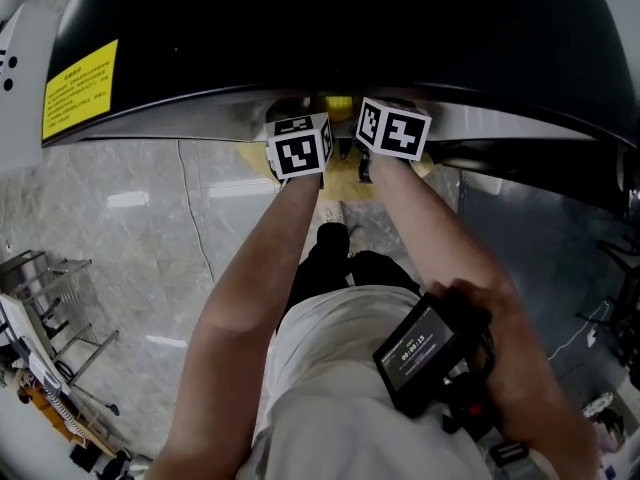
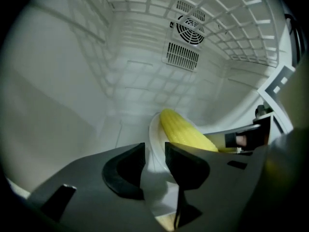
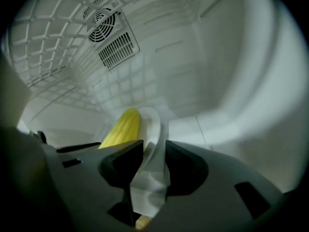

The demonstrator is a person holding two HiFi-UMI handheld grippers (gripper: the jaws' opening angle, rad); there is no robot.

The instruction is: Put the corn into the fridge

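A yellow corn cob (image 2: 186, 132) lies on a white plate (image 2: 153, 129) inside the white fridge compartment. My left gripper (image 2: 155, 161) is shut on the plate's near rim, at the cob's left. The right gripper view shows the same corn (image 3: 123, 127) and plate (image 3: 153, 122). There the rim runs between the jaws of my right gripper (image 3: 154, 161), which stand slightly off it, open. In the head view both marker cubes, left (image 1: 300, 148) and right (image 1: 393, 128), sit side by side at the fridge opening, and a bit of the corn (image 1: 338, 103) shows between them.
A wire shelf (image 2: 231, 28) hangs above the plate, and a round fan vent (image 2: 188, 30) sits in the back wall. The fridge's dark top (image 1: 350, 28) with a yellow sticker (image 1: 80, 88) fills the upper head view. A metal rack (image 1: 50, 308) stands on the floor at lower left.
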